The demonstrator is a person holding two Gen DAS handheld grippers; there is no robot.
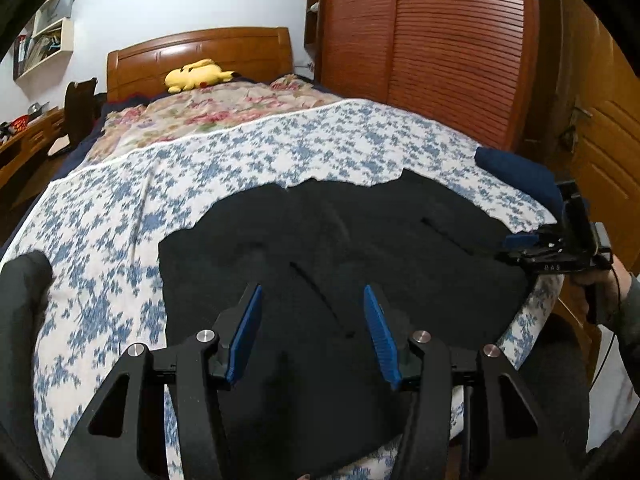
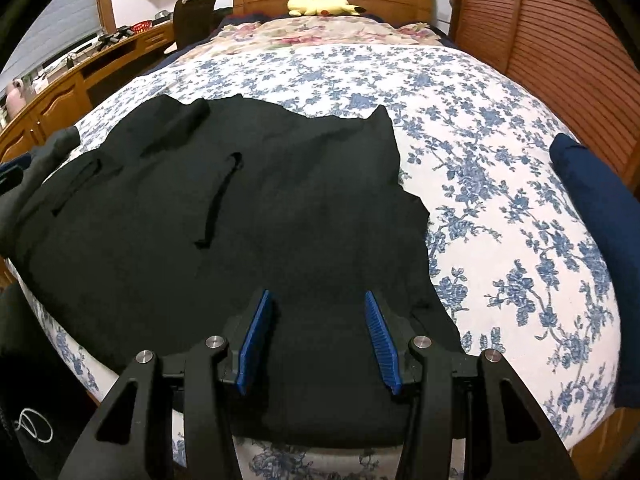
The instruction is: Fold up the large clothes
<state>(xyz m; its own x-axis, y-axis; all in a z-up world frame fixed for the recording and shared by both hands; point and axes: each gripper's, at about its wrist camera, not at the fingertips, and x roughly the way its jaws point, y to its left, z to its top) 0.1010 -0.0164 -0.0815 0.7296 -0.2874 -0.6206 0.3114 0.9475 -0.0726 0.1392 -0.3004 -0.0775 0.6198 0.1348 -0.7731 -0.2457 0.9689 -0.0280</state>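
Black garment (image 2: 224, 240) spread across near half of bed (image 2: 500, 184), far edge ragged toward 12 o'clock. My left claw (image 1: 312, 332) half open, nothing between pads, hovering over garment's near part. My right claw (image 2: 316, 340) likewise half open, empty, above near edge at 6 o'clock. Step, as I judge: between folds, choosing grip points. Next move calls for lowering both claws onto one edge, pinching single layer, then lifting evenly. Navy cloth (image 2: 592, 208) at 3 o'clock, apart.

Open blue-floral bedspread (image 2: 500, 184) lies free right of the black garment (image 2: 240, 220) (navy folded cloth (image 2: 596, 216) blocks the far right edge).
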